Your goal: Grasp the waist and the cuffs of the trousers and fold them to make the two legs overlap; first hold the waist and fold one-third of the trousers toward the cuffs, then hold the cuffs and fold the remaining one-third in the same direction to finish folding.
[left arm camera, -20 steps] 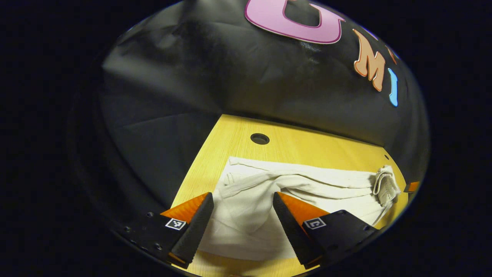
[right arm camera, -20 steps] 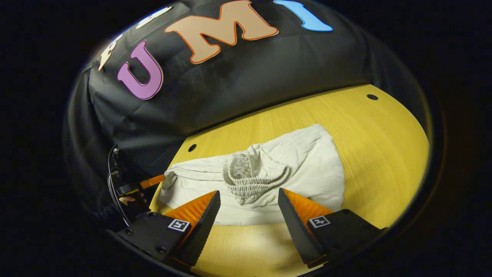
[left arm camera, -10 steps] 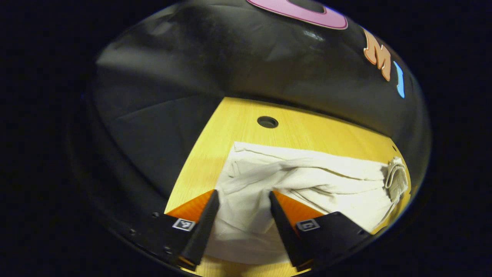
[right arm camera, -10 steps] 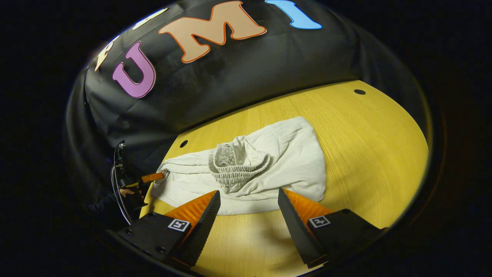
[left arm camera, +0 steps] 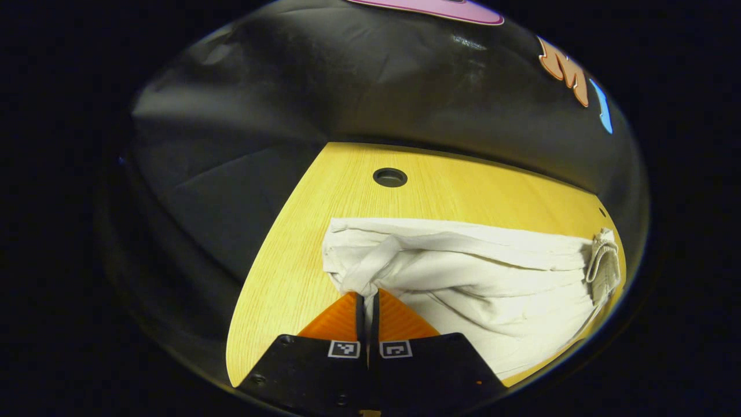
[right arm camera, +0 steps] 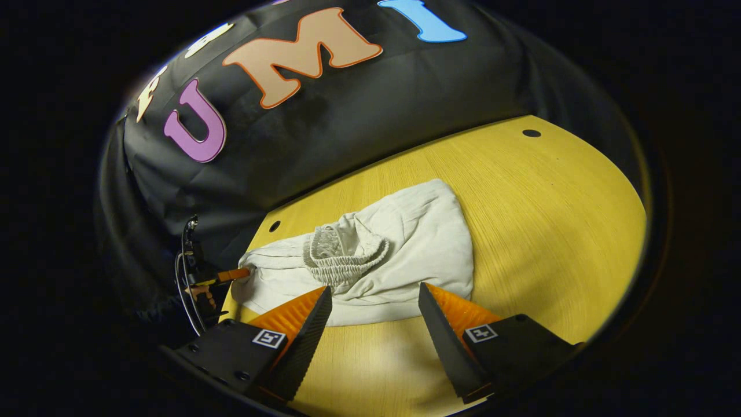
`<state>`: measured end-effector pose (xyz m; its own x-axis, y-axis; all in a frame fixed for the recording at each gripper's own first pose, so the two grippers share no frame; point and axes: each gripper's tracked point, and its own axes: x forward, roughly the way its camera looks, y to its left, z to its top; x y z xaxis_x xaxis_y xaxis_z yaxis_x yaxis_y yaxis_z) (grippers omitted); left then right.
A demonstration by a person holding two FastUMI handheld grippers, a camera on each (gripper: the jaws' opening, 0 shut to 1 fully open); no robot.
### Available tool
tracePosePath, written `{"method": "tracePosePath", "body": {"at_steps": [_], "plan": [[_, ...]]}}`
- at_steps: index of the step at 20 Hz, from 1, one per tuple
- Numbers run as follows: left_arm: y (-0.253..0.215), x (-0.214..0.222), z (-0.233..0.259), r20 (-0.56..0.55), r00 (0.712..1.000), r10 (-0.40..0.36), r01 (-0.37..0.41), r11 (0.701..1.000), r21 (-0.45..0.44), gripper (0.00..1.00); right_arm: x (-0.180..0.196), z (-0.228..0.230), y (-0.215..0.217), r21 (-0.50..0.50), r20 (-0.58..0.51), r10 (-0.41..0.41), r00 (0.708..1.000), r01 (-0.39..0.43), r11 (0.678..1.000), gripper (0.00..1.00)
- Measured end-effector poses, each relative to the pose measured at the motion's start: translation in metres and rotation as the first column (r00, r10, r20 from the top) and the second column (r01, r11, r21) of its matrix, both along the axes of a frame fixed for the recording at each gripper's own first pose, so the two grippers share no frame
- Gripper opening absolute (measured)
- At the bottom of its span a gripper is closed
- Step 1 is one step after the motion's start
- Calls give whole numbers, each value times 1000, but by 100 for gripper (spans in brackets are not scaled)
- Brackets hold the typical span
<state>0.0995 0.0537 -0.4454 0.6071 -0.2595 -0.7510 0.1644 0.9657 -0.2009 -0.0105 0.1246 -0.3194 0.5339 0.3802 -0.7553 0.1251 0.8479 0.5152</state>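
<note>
Left claw point(left arm camera: 367, 296) pinching shut on a bunched cuff point(left arm camera: 362, 272) of the trousers point(left arm camera: 492, 289), probably readying the leg-over-leg fold. Right claw point(right arm camera: 373, 304) hovering wide open, gripping nothing, just short of the waist point(right arm camera: 345, 260). Trousers lying rumpled on the table point(right arm camera: 550, 202). Right view catching the elastic waistband and the far claw at the cuff; left view giving the pinch close up.

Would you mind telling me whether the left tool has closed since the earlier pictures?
Yes. The left tool was open a second ago; it has now shut on the cuff end of the trousers, bunching the cloth, with the table hole beyond.
</note>
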Motion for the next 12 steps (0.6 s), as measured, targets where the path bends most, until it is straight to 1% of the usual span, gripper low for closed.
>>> {"method": "tracePosePath", "body": {"at_steps": [1,3,4,6,9,12], "plan": [[-9,4,19,43,999,2,-1,1000,-26,0,2,3,-5,-6,10,0,1000,0,1000,97],[-27,8,52,107,994,-18,22,999,-39,0,5,7,-19,-8,24,-1,1000,1,1000,97],[-37,9,66,124,992,-31,37,998,-49,0,7,10,-26,-1,28,-7,1000,7,1000,97],[-56,10,94,147,989,-31,43,996,-81,0,10,13,-41,15,36,-22,999,21,1000,97],[-89,11,135,193,981,-9,40,987,-157,0,7,14,-61,24,41,-33,999,32,999,96],[-125,6,162,230,972,-39,81,981,-174,0,5,16,-82,25,52,-40,998,39,999,96]]}}
